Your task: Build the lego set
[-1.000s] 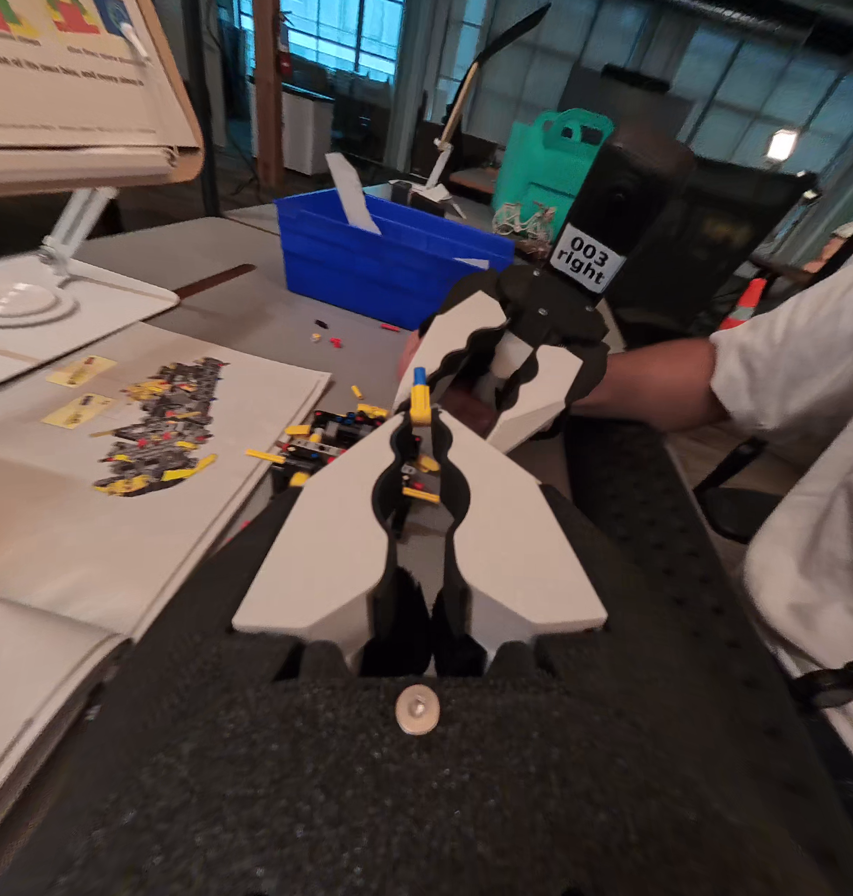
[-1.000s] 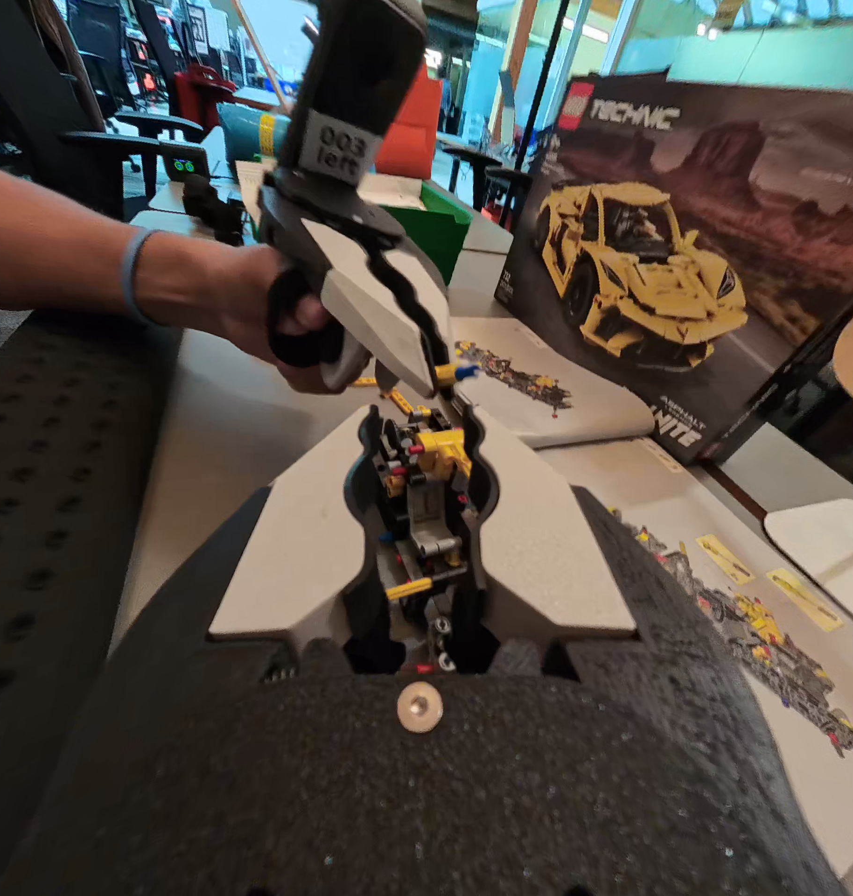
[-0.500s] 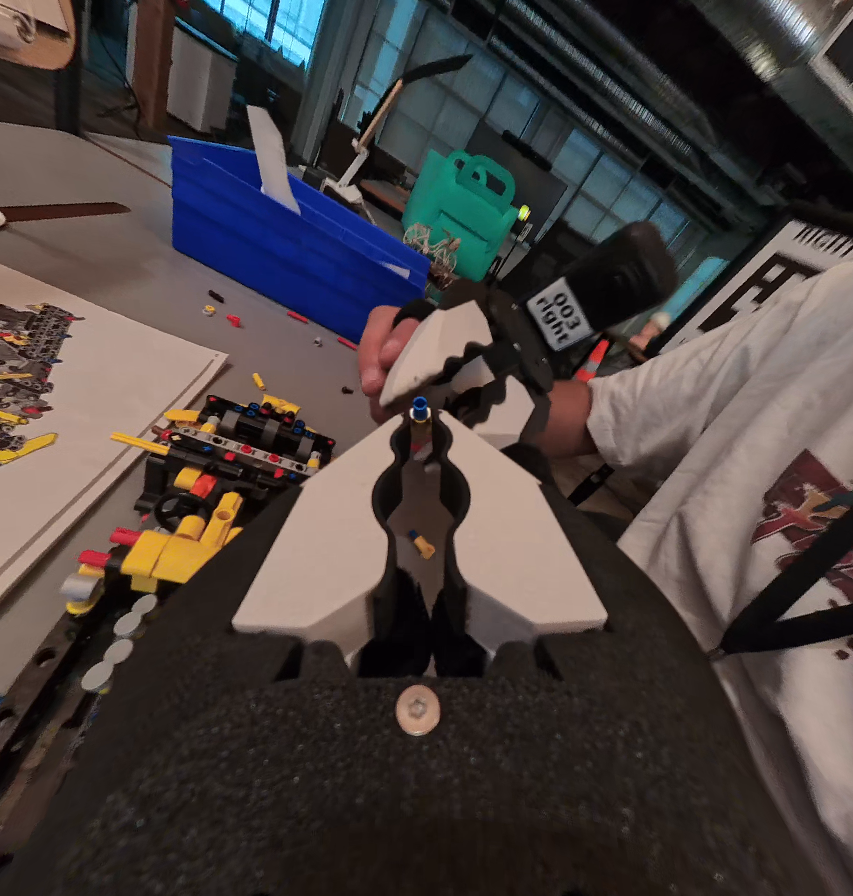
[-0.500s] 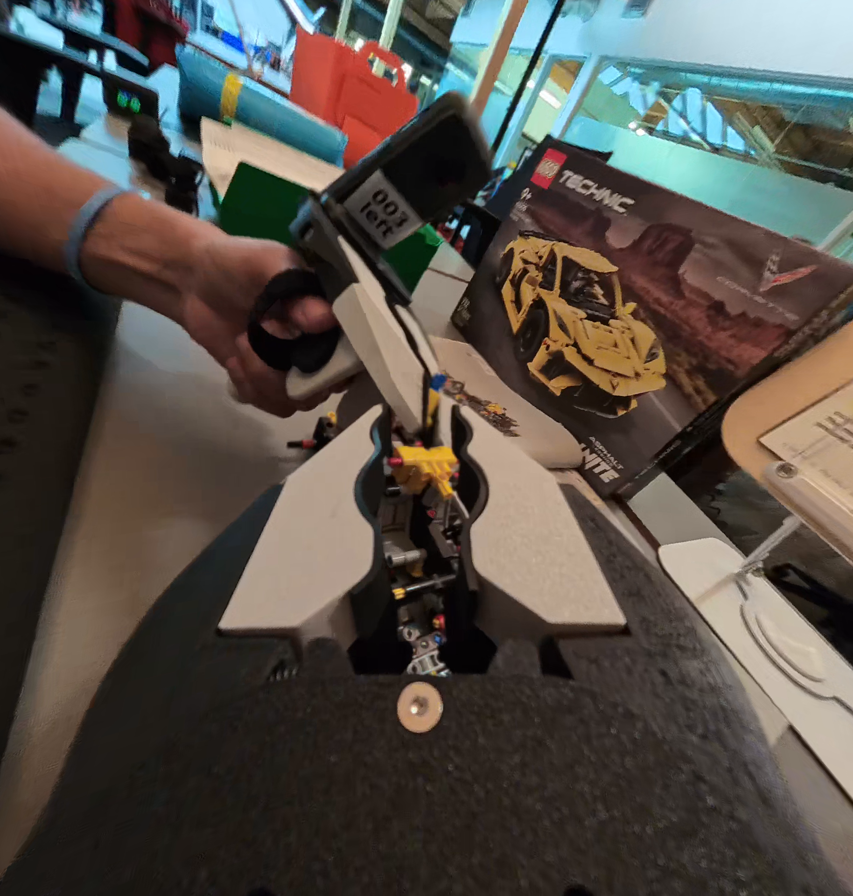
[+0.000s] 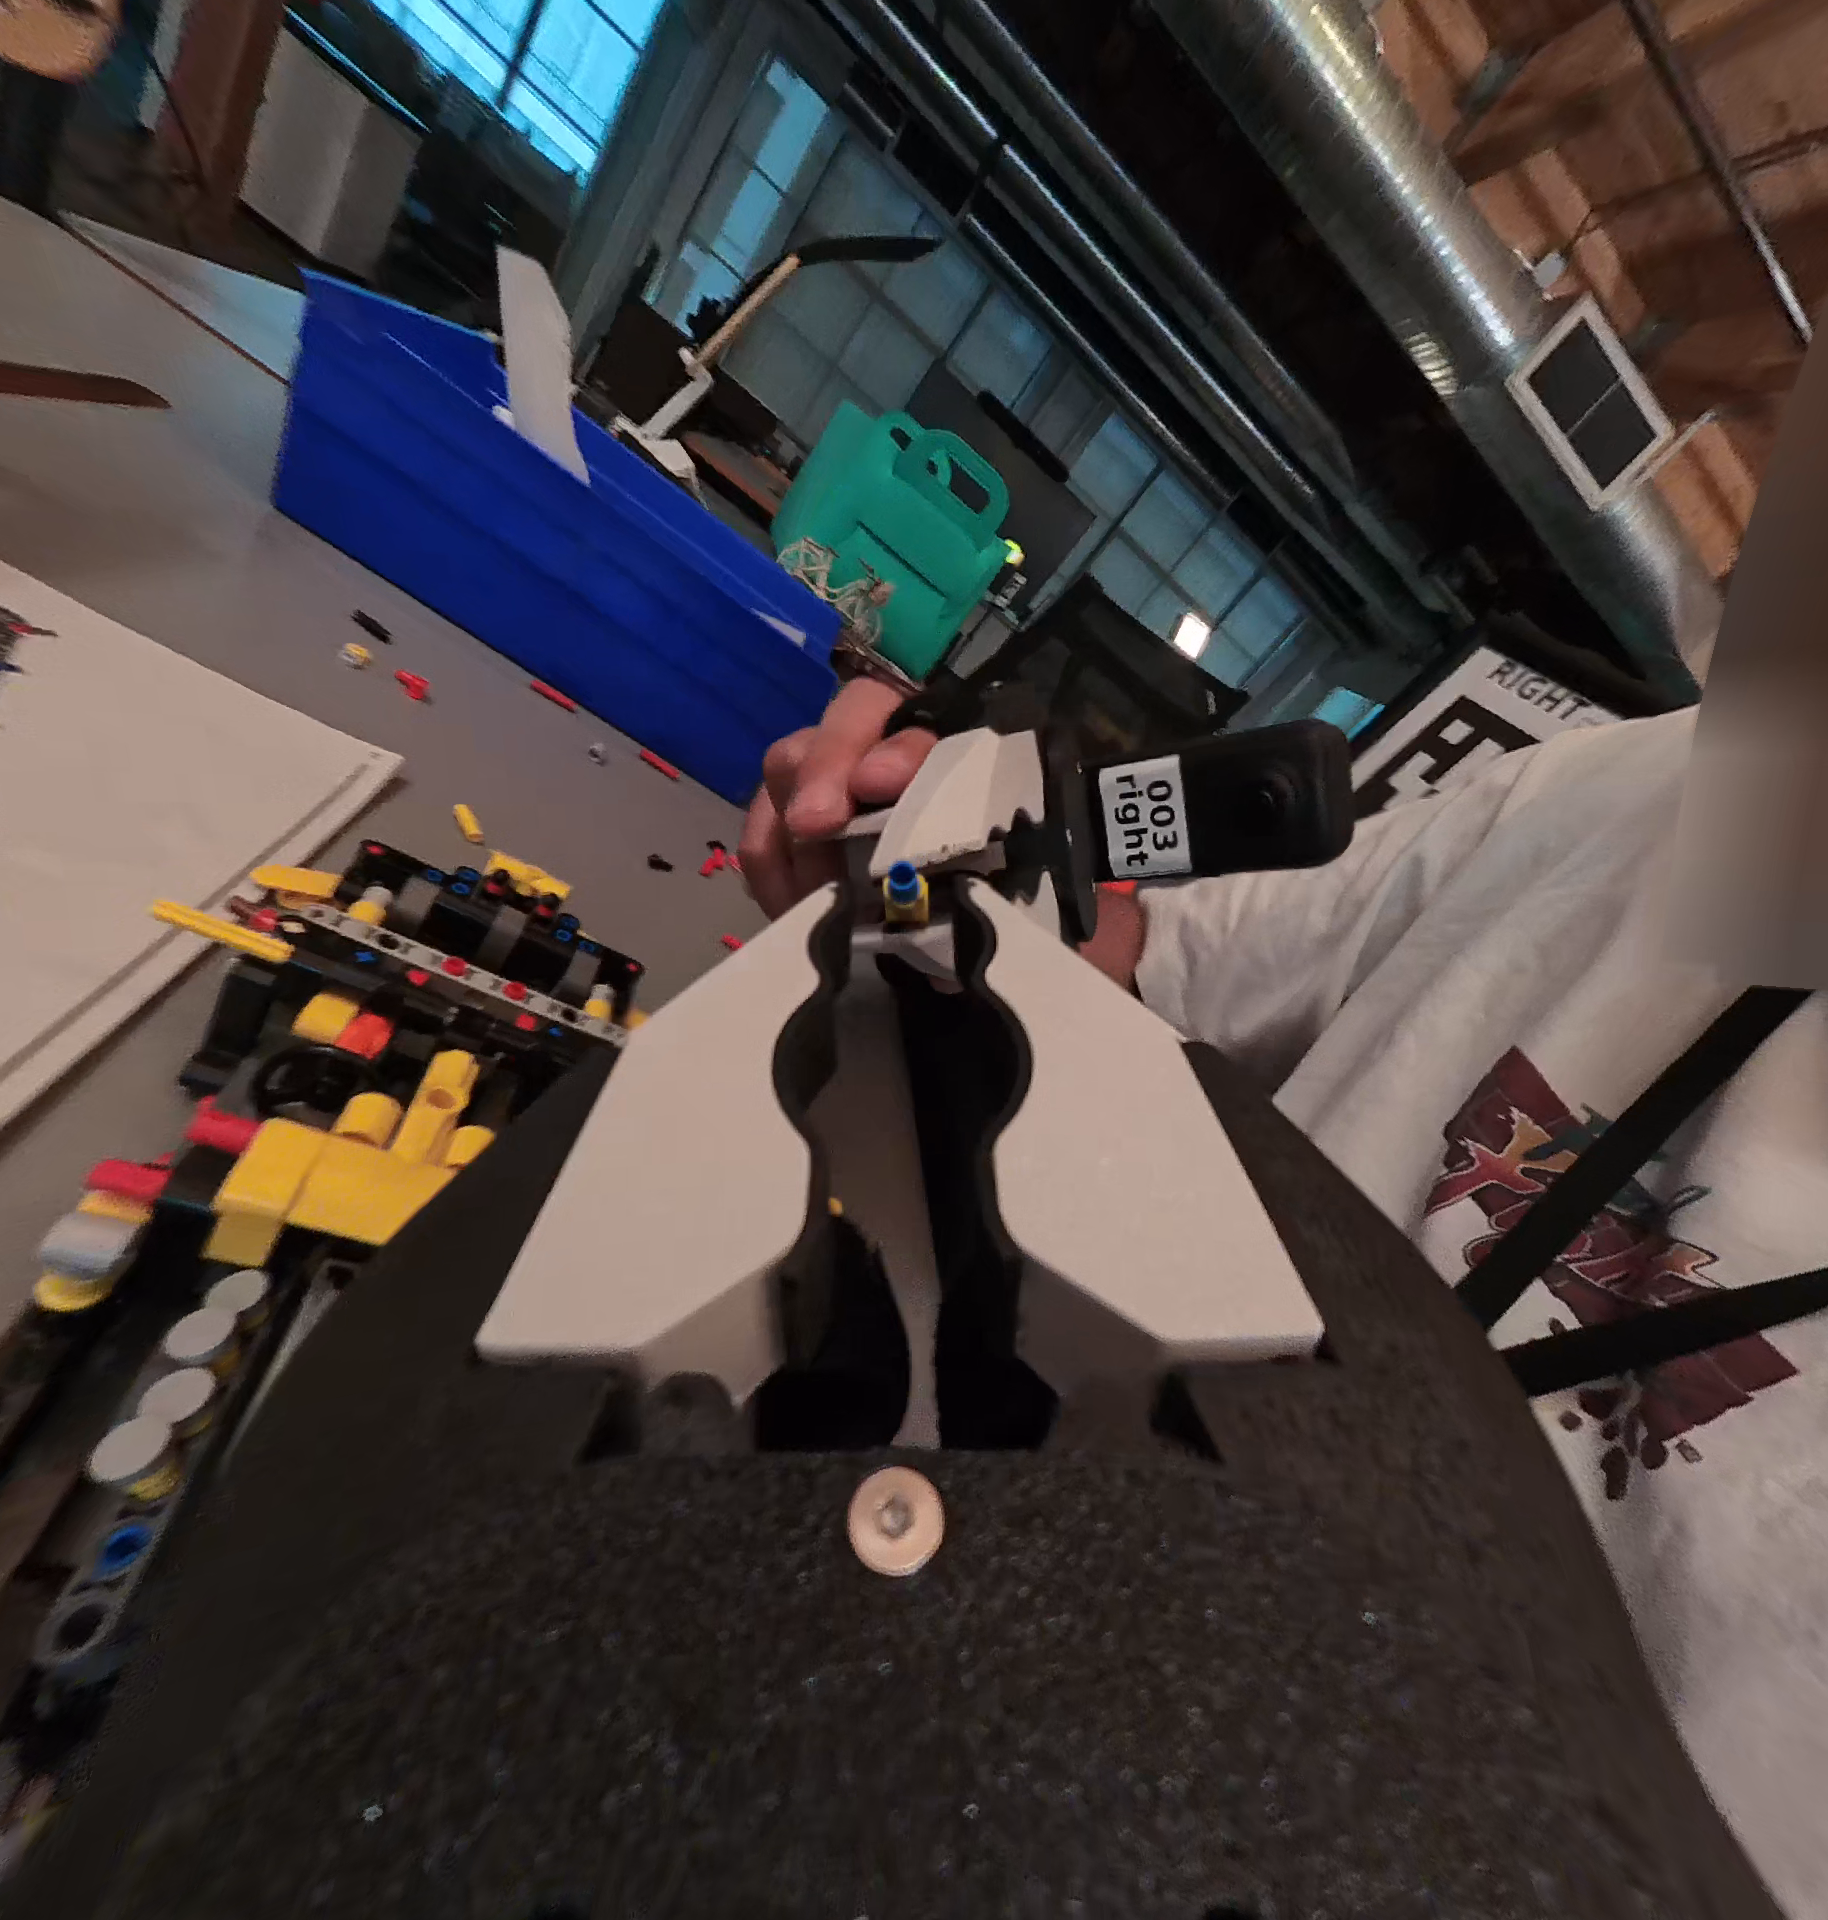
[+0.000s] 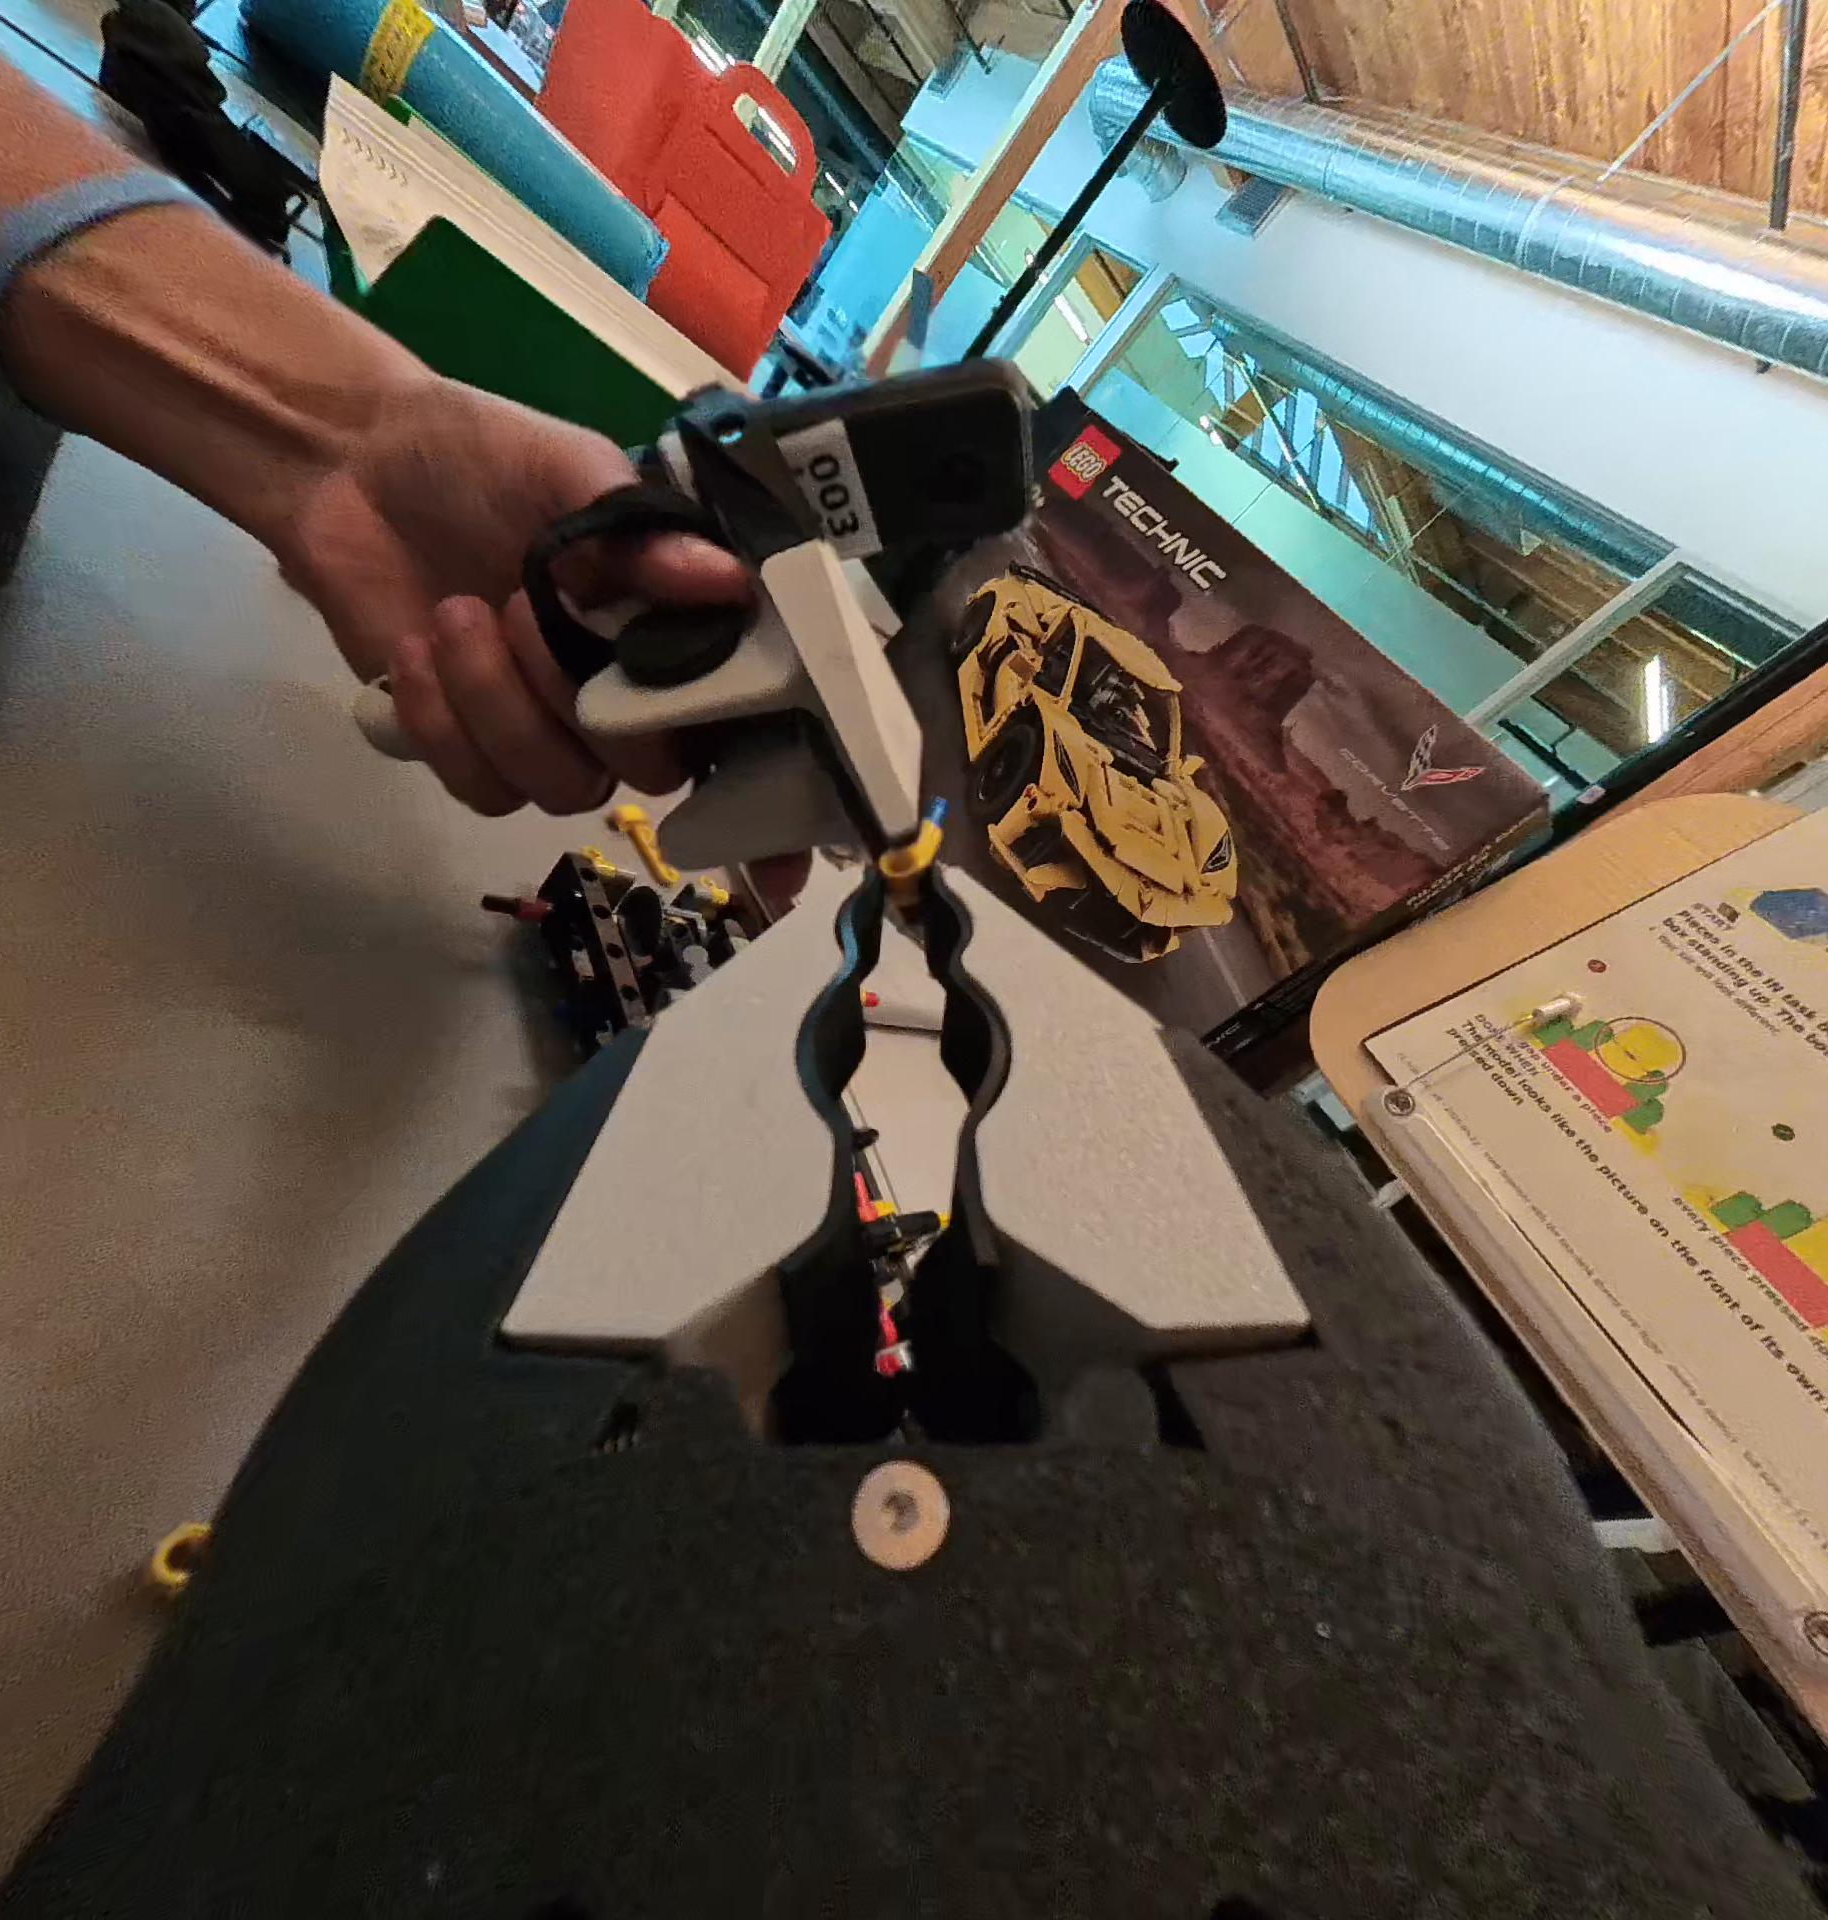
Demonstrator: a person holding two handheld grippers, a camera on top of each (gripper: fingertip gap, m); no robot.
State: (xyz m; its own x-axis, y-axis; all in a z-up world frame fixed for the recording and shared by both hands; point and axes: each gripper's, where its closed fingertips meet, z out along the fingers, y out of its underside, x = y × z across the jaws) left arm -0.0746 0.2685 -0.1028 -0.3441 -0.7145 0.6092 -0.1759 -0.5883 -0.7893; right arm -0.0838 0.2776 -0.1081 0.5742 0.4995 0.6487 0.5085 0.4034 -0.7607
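— What do the two hand-held grippers hold above the surface (image 5: 214, 582)?

— The left hand-held gripper (image 5: 905, 902) is clamped at its tips on a small yellow connector with a blue pin (image 5: 903, 894). The right hand-held gripper (image 6: 902, 871) meets it tip to tip, pinched on the same yellow piece (image 6: 905, 857).

— And the model itself?

— The partly built black-and-yellow lego chassis (image 5: 370, 1039) lies on the surface, low and left of the left hand-held gripper, beside an open instruction booklet (image 5: 110, 790). Loose red and yellow pieces (image 5: 536, 717) are scattered toward a blue bin (image 5: 536, 551) at the far side. In the right wrist view, the set's box (image 6: 1232, 748) stands beyond the grippers.
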